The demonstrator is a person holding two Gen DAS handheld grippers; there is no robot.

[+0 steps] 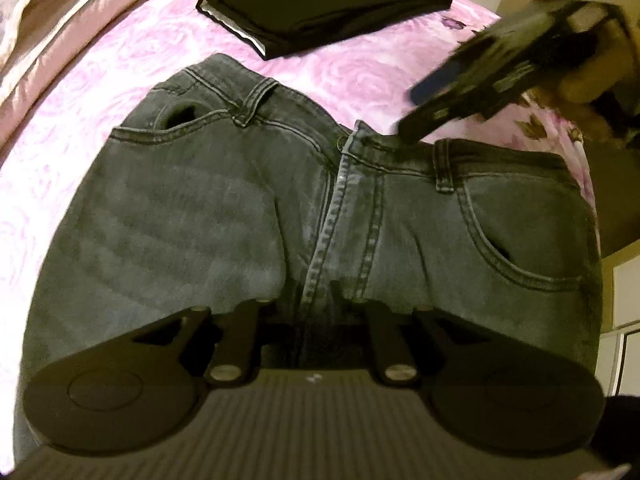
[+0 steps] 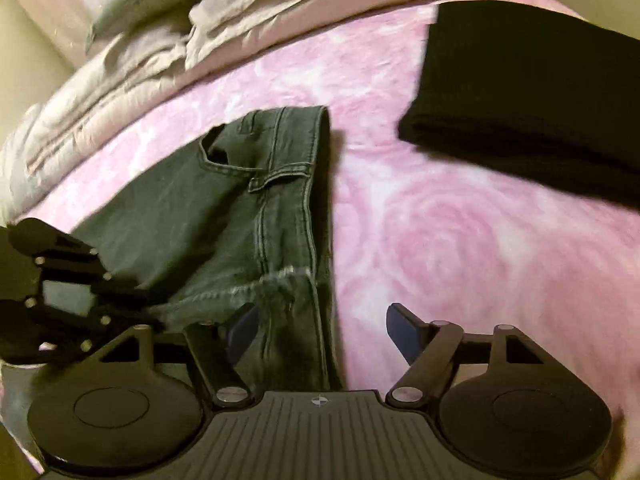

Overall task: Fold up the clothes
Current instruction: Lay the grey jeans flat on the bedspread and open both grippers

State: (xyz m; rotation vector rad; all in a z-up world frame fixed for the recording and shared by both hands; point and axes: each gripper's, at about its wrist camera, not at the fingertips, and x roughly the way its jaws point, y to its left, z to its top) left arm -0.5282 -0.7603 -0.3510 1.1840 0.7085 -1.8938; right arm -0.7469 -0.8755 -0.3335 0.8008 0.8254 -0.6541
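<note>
Grey jeans (image 1: 248, 208) lie front side up on a pink rose-patterned bedspread (image 1: 360, 76), waistband toward the far side of the bed, fly seam running down the middle toward the left wrist camera. The left gripper (image 1: 316, 292) sits low on the denim at the crotch seam; its fingertips are pressed into dark fabric and whether it is clenched or released cannot be told. The right gripper (image 2: 320, 328) is released, jaws spread wide, blue pads (image 2: 404, 328) apart; its left finger overlaps the waistband edge of the jeans, its right finger is over bare bedspread. In the left wrist view it appears blurred, its tip at the waistband near the fly. A folded black garment (image 1: 320, 4) rests on the bedspread beyond the jeans, apart from them. A rumpled beige quilt (image 2: 132, 64) lies along the far edge of the bed
</note>
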